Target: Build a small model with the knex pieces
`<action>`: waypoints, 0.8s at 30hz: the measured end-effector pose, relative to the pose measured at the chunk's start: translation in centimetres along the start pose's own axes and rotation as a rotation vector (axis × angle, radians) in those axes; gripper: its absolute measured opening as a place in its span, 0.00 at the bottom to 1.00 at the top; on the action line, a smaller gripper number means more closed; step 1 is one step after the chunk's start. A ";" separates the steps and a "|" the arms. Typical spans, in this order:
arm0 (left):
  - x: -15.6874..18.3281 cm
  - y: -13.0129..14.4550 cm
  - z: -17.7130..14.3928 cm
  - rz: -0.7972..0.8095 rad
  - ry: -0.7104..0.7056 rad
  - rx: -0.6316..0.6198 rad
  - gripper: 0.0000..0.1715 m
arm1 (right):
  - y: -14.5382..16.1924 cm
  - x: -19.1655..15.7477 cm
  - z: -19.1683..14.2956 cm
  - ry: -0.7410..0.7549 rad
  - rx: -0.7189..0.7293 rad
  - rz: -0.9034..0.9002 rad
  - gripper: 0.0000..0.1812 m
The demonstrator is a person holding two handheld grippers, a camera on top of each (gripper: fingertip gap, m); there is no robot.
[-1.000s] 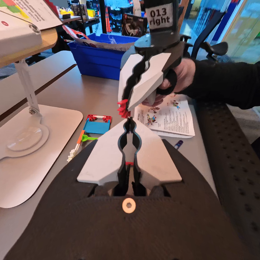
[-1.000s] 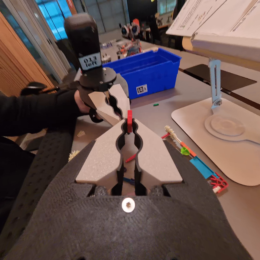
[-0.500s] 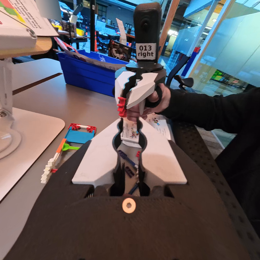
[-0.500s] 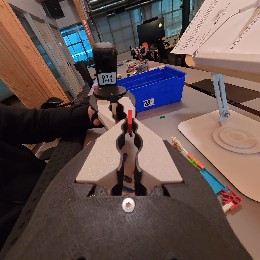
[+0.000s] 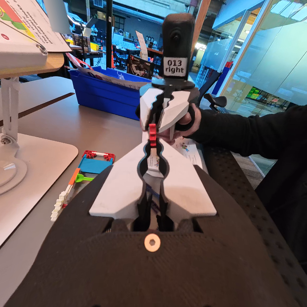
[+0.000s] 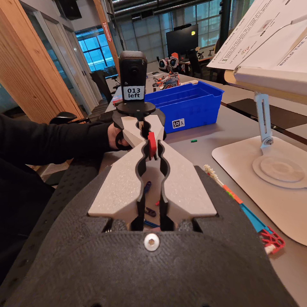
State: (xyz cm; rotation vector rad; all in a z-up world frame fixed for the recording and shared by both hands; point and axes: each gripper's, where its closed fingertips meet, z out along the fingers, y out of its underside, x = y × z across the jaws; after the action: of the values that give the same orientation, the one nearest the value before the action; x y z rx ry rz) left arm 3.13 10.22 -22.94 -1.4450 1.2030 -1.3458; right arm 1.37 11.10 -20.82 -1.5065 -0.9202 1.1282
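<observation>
Both claws (image 6: 152,141) seemingly pinch 1 red piece (image 6: 152,147).

- Left tongs (image 5: 152,144): tips reopened half a second ago, now closed on the red connector piece (image 5: 152,135).
- Right tongs (image 6: 151,146): raised higher above the table (image 6: 207,142); piece now gripped from both ends.
- Both views: tilted upward since a second ago.

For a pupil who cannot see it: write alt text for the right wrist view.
The right claw pinches a red toothed piece in the air, tip to tip with the left claw. Below are a grey table, a blue bin and a colourful rod assembly.
</observation>
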 end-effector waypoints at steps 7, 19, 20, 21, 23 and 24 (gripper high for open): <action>0.0 1.9 0.2 0.061 -0.017 -0.147 0.02 | 1.6 -0.2 -0.3 0.031 -0.135 -0.111 0.02; -1.0 3.0 0.2 0.114 -0.066 -0.200 0.02 | 2.8 0.5 -0.5 0.113 -0.245 -0.223 0.00; -1.0 3.0 0.2 0.110 -0.062 -0.199 0.02 | 2.6 0.5 -0.5 0.117 -0.233 -0.218 0.00; -0.8 3.1 0.3 0.107 -0.051 -0.205 0.02 | 2.4 0.5 -0.6 0.119 -0.222 -0.215 0.00; -0.8 3.2 0.4 0.112 -0.052 -0.211 0.02 | 2.2 0.6 -0.7 0.121 -0.214 -0.218 0.00; -0.7 3.3 0.4 0.109 -0.046 -0.215 0.02 | 2.2 0.5 -0.7 0.116 -0.210 -0.213 0.01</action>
State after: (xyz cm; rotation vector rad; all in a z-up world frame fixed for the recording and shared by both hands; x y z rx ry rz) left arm 3.13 10.15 -26.36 -1.5259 1.4100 -1.1308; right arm 2.18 10.92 -22.98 -1.5811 -1.1168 0.8020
